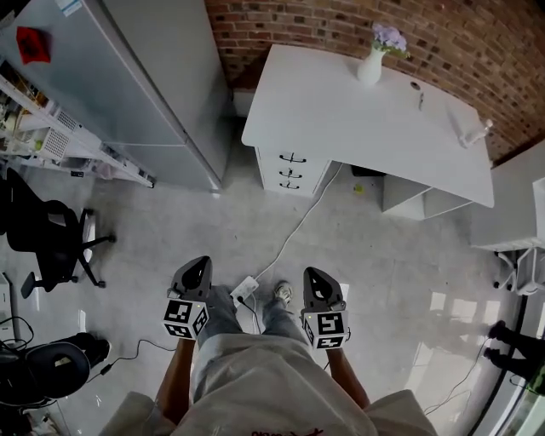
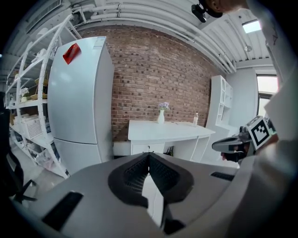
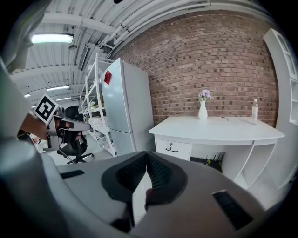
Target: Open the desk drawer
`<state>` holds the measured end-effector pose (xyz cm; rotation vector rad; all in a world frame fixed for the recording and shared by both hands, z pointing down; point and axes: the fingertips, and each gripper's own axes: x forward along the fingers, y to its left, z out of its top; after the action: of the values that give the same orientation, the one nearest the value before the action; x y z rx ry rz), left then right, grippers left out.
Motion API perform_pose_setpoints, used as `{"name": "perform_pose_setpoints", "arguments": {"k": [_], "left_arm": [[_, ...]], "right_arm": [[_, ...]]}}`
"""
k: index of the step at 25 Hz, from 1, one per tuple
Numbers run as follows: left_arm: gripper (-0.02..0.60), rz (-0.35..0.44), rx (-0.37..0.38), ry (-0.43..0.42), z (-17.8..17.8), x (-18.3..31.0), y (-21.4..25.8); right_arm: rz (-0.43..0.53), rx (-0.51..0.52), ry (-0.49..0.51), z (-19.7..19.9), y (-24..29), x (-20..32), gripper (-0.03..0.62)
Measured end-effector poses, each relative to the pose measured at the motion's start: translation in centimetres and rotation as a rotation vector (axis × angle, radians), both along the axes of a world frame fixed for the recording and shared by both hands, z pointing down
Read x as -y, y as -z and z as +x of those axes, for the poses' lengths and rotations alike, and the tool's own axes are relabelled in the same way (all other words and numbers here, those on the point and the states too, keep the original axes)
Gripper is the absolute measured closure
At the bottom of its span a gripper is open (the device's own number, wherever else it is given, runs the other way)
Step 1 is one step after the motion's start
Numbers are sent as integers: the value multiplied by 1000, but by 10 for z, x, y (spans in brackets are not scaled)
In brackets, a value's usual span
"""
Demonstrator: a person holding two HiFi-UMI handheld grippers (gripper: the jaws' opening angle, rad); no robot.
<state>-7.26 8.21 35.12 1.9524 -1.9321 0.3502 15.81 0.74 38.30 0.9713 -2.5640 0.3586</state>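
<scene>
My left gripper [image 1: 201, 262] and right gripper [image 1: 310, 274] are both pressed together and empty; the white desk drawers with black handles [image 1: 292, 170] sit under the white tabletop's [image 1: 358, 111] left end, well ahead, more in line with my right gripper, handles lying level.

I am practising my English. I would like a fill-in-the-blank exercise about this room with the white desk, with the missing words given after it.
1. The flowers in the vase are ___.
2. The wall behind the desk is built of ___.
3. The three drawers of the desk are all ___.
4. The office chair on the floor is ___.

Missing words: purple; brick; closed; black.
</scene>
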Motion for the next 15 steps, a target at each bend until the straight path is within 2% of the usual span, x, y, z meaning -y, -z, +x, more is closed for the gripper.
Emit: {"name": "perform_pose_setpoints", "arguments": {"k": [8, 13, 15], "left_arm": [[569, -22, -15, -105, -13, 50, -19], [569, -34, -38, -202, -47, 87, -43], [569, -26, -26, -252, -61, 107, -48]], "right_arm": [[-37, -13, -71, -24, -18, 29, 576], [-31, -43, -139, -62, -35, 57, 576], [-16, -58, -188, -77, -41, 74, 576]]}}
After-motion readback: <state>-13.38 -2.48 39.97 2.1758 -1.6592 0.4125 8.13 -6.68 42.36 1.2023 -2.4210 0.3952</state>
